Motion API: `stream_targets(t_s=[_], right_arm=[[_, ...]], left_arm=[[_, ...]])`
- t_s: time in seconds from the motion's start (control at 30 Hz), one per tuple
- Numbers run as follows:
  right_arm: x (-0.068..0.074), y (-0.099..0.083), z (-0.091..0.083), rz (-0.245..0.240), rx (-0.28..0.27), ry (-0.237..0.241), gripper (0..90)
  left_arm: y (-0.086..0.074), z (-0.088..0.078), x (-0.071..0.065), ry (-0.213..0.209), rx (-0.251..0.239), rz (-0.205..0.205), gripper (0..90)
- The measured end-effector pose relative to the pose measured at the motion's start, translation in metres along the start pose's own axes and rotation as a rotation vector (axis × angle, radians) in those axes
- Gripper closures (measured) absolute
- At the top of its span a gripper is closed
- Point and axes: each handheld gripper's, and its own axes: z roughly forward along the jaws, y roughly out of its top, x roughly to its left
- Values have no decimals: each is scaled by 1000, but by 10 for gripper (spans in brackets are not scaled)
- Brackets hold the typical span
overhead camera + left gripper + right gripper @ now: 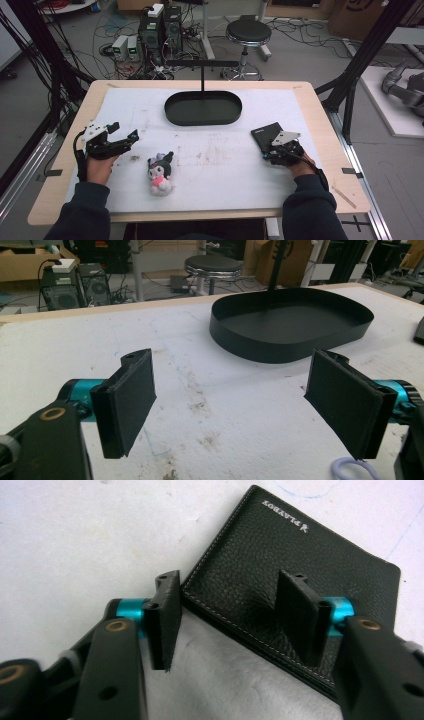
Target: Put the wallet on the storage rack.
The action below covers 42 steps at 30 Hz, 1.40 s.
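Black leather wallet (pixel 295 575) lay flat at the right of the high view, with the right gripper (pixel 235 615) spread over its near edge, one jaw off the leather. I reckoned it should've slid one pad under that edge before pinching. Left gripper (pixel 240 405) hovered spread, holding nothing, near the plush toy (pixel 161 174).

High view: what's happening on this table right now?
A person sits at the table with a handheld gripper in each hand. The right gripper is open and lowered over a black leather wallet, one jaw just off its edge and the other above its cover; nothing is clamped yet. The left gripper is also open and holds nothing, pointed toward the empty black oval tray. A small plush toy lies untouched on the white mat between the hands.
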Motion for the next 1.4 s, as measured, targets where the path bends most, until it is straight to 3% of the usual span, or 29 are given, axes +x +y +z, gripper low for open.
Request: stream_targets(t_s=[0.1, 0.13, 0.17, 0.27, 0.47, 0.5, 0.53, 0.6, 0.67, 0.7, 0.73, 0.77, 0.8, 0.83, 0.87, 0.9, 0.93, 0.97, 1.0, 1.03, 1.17, 1.23, 1.33, 1.37, 1.4], right_arm=[[7, 3, 0, -21, -8, -16, 655], [7, 3, 0, -21, -8, -16, 655], [11, 7, -1, -27, -15, -20, 771], [14, 10, -1, -28, -10, -35, 845], [23, 28, 1, 161, 31, -9, 873], [23, 28, 1, 161, 31, -9, 873], [27, 35, 4, 210, 35, 1, 871], [29, 40, 7, 241, 31, -8, 849], [31, 43, 12, 201, 16, -10, 726], [31, 43, 12, 201, 16, -10, 726], [32, 44, 13, 160, 6, -18, 592], [29, 43, 9, 102, -37, -40, 517], [29, 43, 9, 102, -37, -40, 517], [22, 38, 0, 32, -69, -61, 446], [18, 34, -5, -10, -61, -64, 449], [18, 34, -5, -10, -61, -64, 449], [15, 29, -8, -58, -57, -53, 450], [11, 17, -12, -110, -13, -37, 452], [11, 17, -12, -110, -13, -37, 452], [9, 5, -11, -122, 20, -28, 447], [5, -1, -6, -77, 28, -12, 432], [5, 0, -6, -65, 36, -24, 562], [7, 0, -6, -48, 38, -26, 616], [9, 2, -8, -31, 31, -28, 708], [9, 2, -8, -31, 31, -28, 708]], left_arm=[[0, 0, 0, 1, 2, 0, 196], [0, 0, 0, 0, 2, -1, 196], [0, 0, 0, 2, 3, -2, 196], [0, 0, 1, 3, 2, -3, 196], [-1, -1, 3, 10, 2, -8, 196], [-1, -1, 3, 12, 1, -10, 196], [-1, -1, 3, 13, 2, -8, 196], [-1, -1, 3, 13, 1, -7, 197], [-1, -2, 3, 14, 1, -6, 197], [-1, -2, 3, 14, 0, -6, 197], [-1, -2, 4, 14, 0, -6, 197], [-1, -3, 4, 16, 0, -6, 197], [-1, -3, 4, 16, 0, -6, 197], [-1, -4, 5, 19, -1, -8, 197], [-1, -4, 5, 19, -2, -11, 197], [-1, -4, 5, 19, -2, -11, 197], [-2, -5, 6, 20, -3, -12, 197], [-2, -5, 6, 22, -1, -16, 198], [-2, -5, 7, 22, -5, -17, 198], [-2, -5, 7, 21, -6, -19, 197], [-1, -4, 6, 20, -2, -15, 198], [-1, -3, 5, 16, 0, -10, 200], [-1, -2, 4, 15, -3, -14, 200], [-1, -1, 5, 13, 1, -11, 200], [-1, -1, 5, 12, 2, -12, 200]])
